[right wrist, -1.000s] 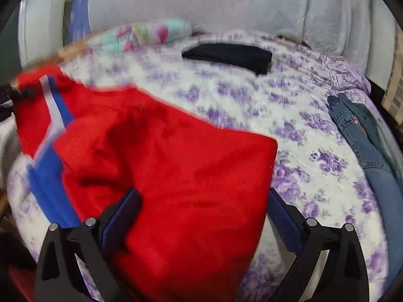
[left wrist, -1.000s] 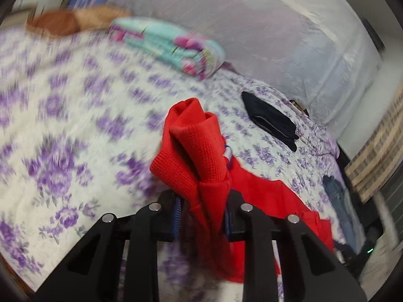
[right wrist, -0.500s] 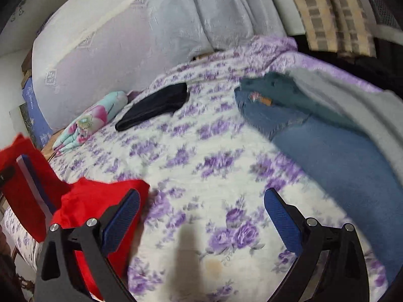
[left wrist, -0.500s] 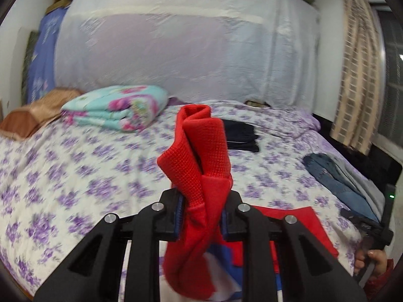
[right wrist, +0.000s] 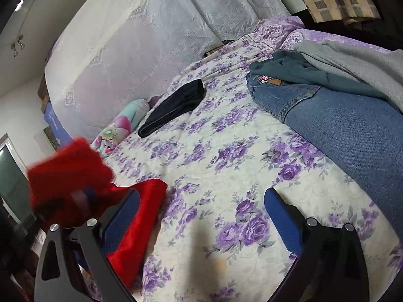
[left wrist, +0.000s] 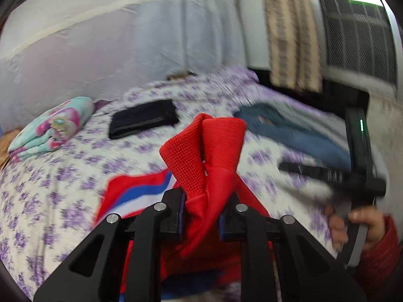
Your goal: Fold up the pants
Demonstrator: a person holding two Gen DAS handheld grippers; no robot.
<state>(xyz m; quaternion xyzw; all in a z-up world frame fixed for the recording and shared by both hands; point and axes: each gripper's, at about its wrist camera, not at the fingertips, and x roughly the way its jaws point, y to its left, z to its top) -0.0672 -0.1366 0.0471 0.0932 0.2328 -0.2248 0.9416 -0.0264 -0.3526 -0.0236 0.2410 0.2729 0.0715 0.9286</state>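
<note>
The red pants (left wrist: 201, 151) with a blue and white side stripe lie partly on the floral bed sheet (left wrist: 63, 188). My left gripper (left wrist: 201, 209) is closing on their bunched ribbed end and holds it raised above the rest, the pads pressing the fabric. In the right wrist view that raised bunch (right wrist: 68, 168) is a blur at the left, and the flat part of the red pants (right wrist: 141, 214) lies beside my left finger. My right gripper (right wrist: 201, 216) stands open over bare sheet, with nothing between its fingers. A hand (left wrist: 362, 226) in a red sleeve holds it.
A folded black garment (right wrist: 173, 108) and a folded floral blanket (left wrist: 50, 128) lie further back on the bed. Blue jeans (right wrist: 340, 130), a teal garment (right wrist: 289, 68) and a grey one (right wrist: 352, 58) are piled at the right. White netting and a checked curtain (left wrist: 289, 37) stand behind.
My left gripper has rolled and carried the red bunch rightward across the bed. My right gripper let go of the pants, swung right to bare sheet, then held still.
</note>
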